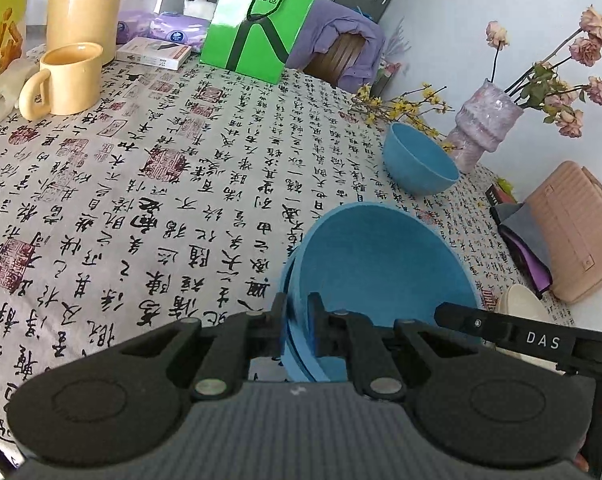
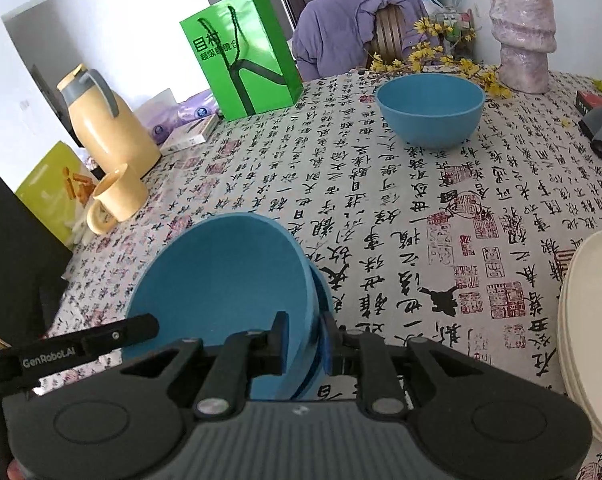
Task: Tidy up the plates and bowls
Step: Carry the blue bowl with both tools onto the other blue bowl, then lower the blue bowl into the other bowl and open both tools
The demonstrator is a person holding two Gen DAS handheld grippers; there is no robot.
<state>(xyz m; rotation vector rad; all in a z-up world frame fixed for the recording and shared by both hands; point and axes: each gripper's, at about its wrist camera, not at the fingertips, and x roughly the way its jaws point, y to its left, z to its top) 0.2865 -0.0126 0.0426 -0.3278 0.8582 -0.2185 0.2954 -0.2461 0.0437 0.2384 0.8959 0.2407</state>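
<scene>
Fingers, left: left gripper point(image 1: 297, 330) clenched on the near rim of the stacked blue bowls point(image 1: 381, 276), 1 finger outside the wall, 1 inside.
Fingers, right: right gripper point(image 2: 305, 344) grasping the same stack on its opposite rim; the outer finger point(image 2: 335, 344) lies against the outside wall and the inner one against the inside, though whether both pads press is hard to tell.
Stack: stacked blue bowls point(image 2: 225, 280) show at least 2 nested rims at the fingers; the stack is tilted, and whether its base touches the counter point(image 1: 161, 208) cannot be told.
Other gripper seen: in the left view the right one's black arm, lettered DAS, reaches in just right of the left fingers; in the right view a black arm lettered GenRobot.AI reaches in just left of the right fingers.
Plates: cream plates point(image 2: 593, 320) stacked at the right of the right fingers, well apart from the bowls; a cream plate edge point(image 1: 521, 308) shows beyond the DAS arm.
Cloth: calligraphy tablecloth covers the counter ahead of both pairs of fingers.
Single bowl: blue bowl point(image 2: 431, 110) upright on the cloth, far ahead of the fingers, apart from the stack.
Behind it: lilac vase point(image 2: 523, 40) with dried roses point(image 1: 581, 64), yellow blossom sprigs point(image 2: 441, 60) beside it.
Right edge: pink pouch point(image 1: 577, 232) on grey and purple cloths.
Far left: yellow mug point(image 1: 67, 80), yellow jug point(image 2: 109, 128), green bag point(image 1: 261, 20).
Beyond the counter: chair draped in purple fabric point(image 2: 341, 20).
</scene>
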